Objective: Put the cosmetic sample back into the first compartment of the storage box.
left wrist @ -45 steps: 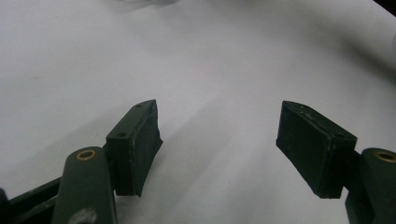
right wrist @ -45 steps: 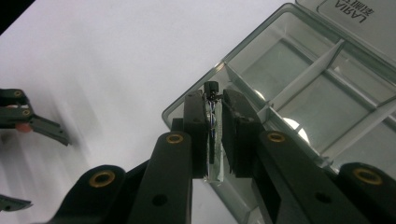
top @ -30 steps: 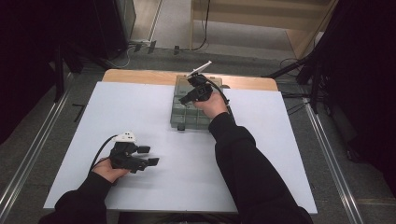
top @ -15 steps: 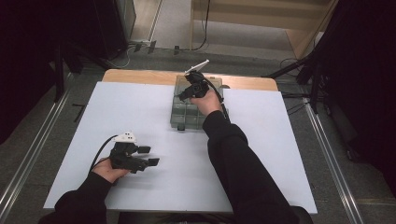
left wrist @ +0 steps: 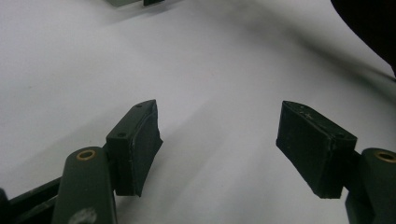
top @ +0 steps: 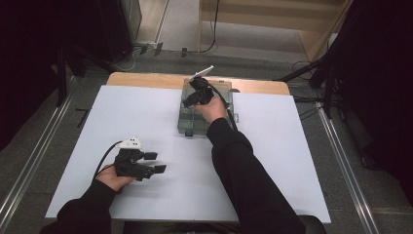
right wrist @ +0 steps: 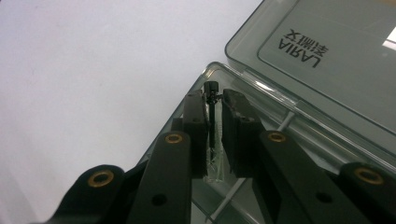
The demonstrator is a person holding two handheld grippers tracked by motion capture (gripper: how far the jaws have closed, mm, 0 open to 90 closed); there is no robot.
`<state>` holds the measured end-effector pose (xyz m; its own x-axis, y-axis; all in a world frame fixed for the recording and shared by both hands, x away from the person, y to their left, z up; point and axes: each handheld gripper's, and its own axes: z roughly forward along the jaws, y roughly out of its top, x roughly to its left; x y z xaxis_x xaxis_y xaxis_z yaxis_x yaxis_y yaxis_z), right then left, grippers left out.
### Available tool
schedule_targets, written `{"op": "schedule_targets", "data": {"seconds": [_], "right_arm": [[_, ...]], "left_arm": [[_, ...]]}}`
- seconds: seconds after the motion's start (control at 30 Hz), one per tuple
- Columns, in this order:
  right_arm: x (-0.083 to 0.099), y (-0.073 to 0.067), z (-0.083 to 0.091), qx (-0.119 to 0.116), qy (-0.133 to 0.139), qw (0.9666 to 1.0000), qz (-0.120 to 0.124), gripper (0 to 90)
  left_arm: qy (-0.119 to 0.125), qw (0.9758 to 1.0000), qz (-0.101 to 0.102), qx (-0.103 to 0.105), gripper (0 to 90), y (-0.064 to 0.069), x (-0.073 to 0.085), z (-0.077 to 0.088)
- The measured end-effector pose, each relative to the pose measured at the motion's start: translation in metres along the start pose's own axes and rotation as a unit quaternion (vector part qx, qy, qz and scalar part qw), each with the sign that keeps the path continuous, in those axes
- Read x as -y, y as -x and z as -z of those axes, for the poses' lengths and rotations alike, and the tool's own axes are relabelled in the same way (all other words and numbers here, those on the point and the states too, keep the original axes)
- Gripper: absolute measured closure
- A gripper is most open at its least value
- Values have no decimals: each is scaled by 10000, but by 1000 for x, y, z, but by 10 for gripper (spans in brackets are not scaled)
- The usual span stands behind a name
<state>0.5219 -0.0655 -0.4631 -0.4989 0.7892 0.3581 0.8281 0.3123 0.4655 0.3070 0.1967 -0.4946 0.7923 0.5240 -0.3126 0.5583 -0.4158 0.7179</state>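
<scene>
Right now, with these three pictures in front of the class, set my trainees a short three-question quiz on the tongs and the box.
1. True or false: the left tongs grip a thing from the box.
2. The right tongs are over: A) the bare white sheet, B) the clear compartment box with its lid open, C) the floor.
3. Fill in: between the right tongs' jaws sits a thin ____ part.

Key: 1 false, their jaws stand wide apart over the sheet with nothing between them. 2 B. 3 black; what it is cannot be told.
</scene>
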Motion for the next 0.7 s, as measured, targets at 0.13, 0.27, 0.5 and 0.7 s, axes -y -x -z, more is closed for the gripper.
{"op": "schedule_targets", "data": {"seconds": [0.13,0.27,0.5,0.7], "right_arm": [[1,-1,1,50,100,9999,73,691],[4,-6,13,57,289,9990,327,636],[14,-8,35,-229,502,9965,621,438],[26,-11,46,-277,487,9935,991,399]], "left_arm": [[41,10000,-5,0,296,0,0,0],[35,10000,5,-18,296,0,0,0],[26,10000,15,-48,295,-1,0,0],[-22,10000,13,-90,296,-2,0,0]]}}
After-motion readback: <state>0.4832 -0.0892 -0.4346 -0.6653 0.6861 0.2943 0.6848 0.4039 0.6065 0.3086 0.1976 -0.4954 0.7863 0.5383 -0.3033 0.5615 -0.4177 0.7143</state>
